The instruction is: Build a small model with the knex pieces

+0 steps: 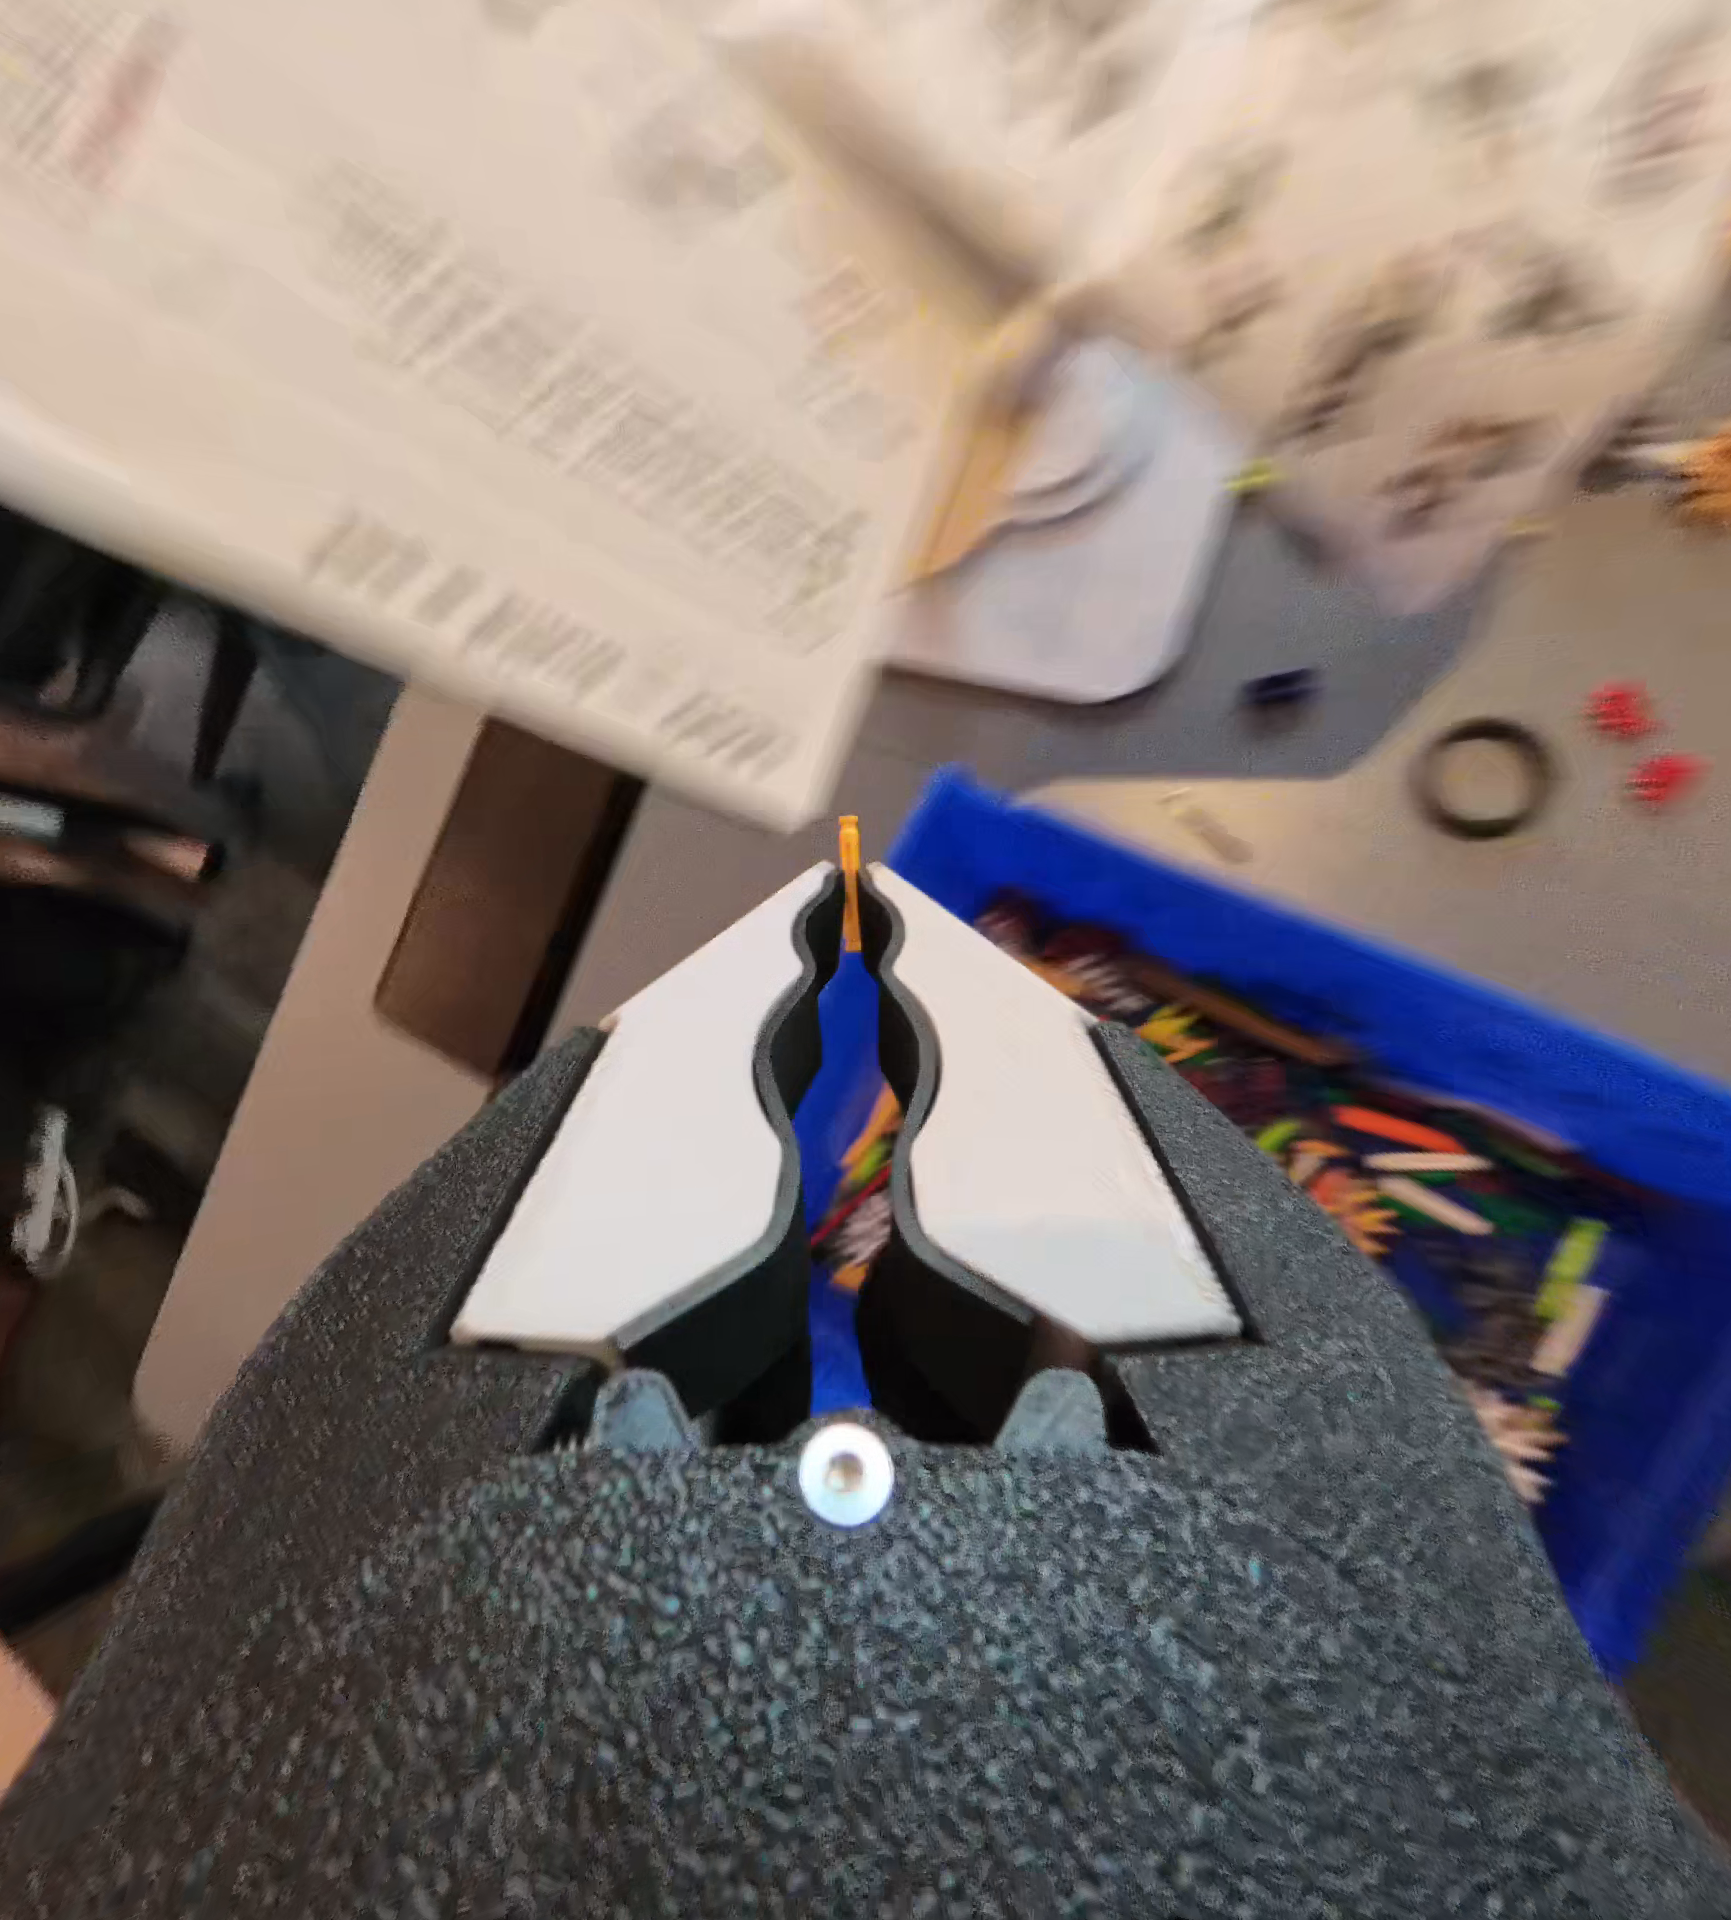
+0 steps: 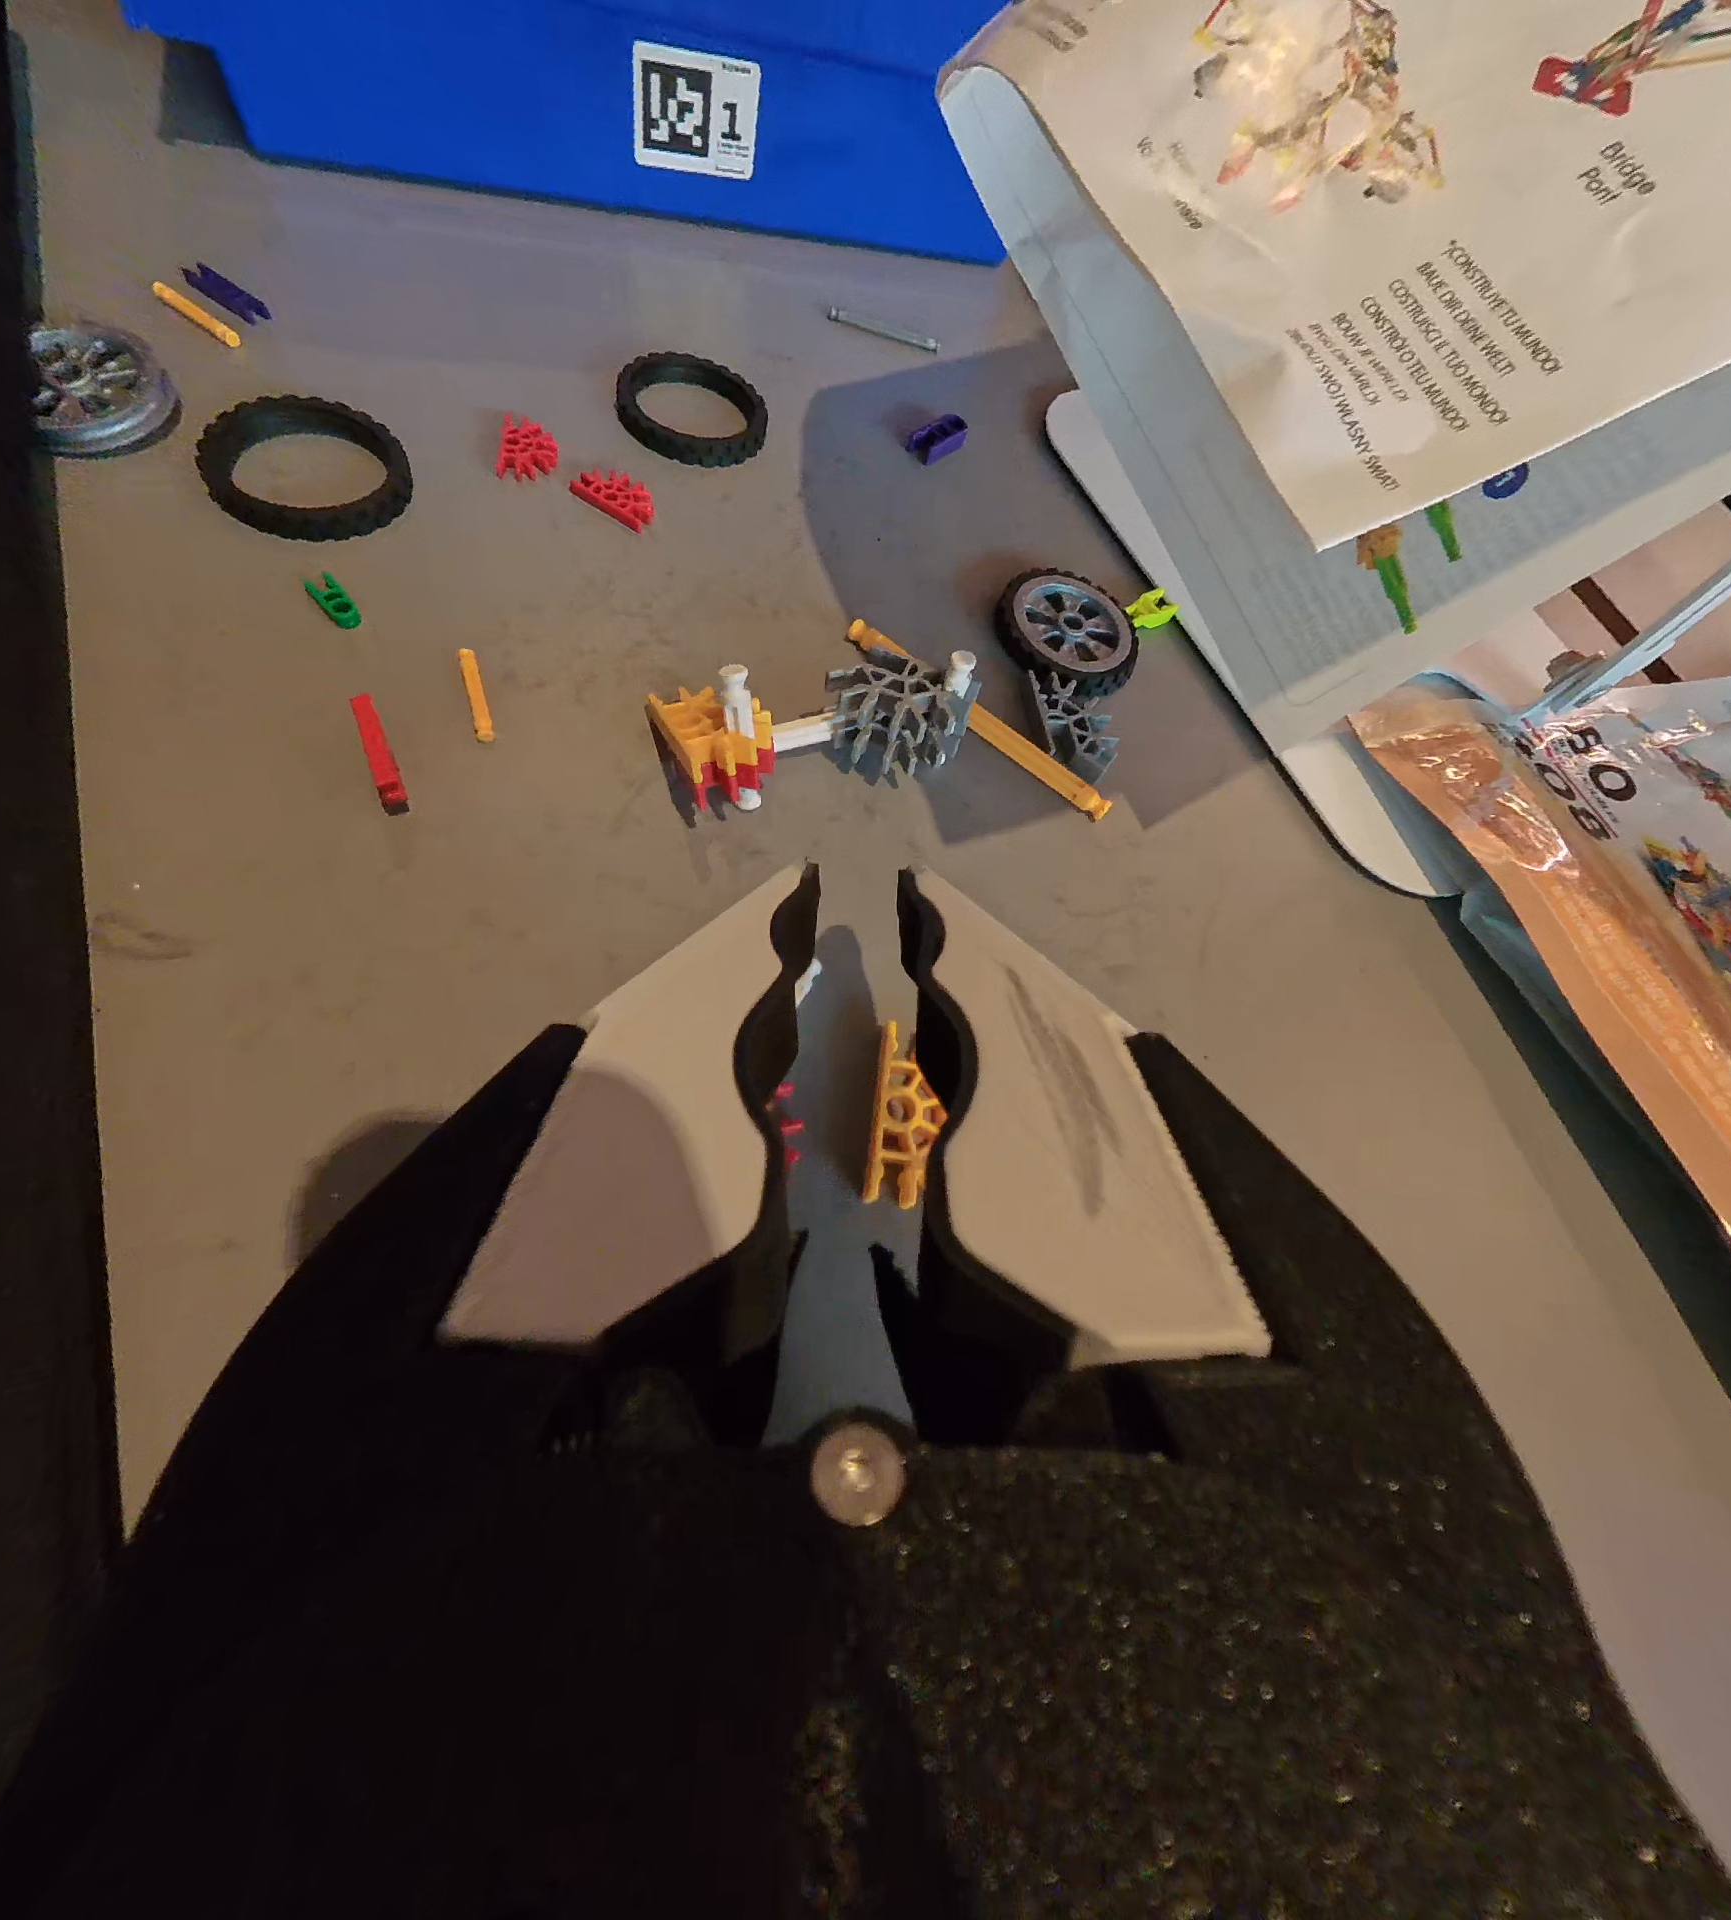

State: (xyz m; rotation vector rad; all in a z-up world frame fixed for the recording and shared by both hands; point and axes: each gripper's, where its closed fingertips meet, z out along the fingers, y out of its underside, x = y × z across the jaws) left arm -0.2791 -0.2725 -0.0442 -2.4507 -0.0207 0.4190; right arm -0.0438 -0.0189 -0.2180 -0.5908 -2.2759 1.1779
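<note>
My left gripper [image 1: 850,883] pinches a thin orange rod [image 1: 849,878] above the blue bin [image 1: 1360,977]. My right gripper [image 2: 856,873] hangs slightly spread over the bench [image 2: 549,935], just short of the small assembly [image 2: 809,727].

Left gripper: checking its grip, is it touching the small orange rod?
Touching. The left wrist view shows the left gripper shut on the orange rod, pinched between its tips.

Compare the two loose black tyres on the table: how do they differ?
The left tyre looks larger and lies nearer the silver hub. The right tyre looks smaller and lies nearer the blue bin, right of the red connectors. Both lie flat, knobbly, without hubs.
</note>
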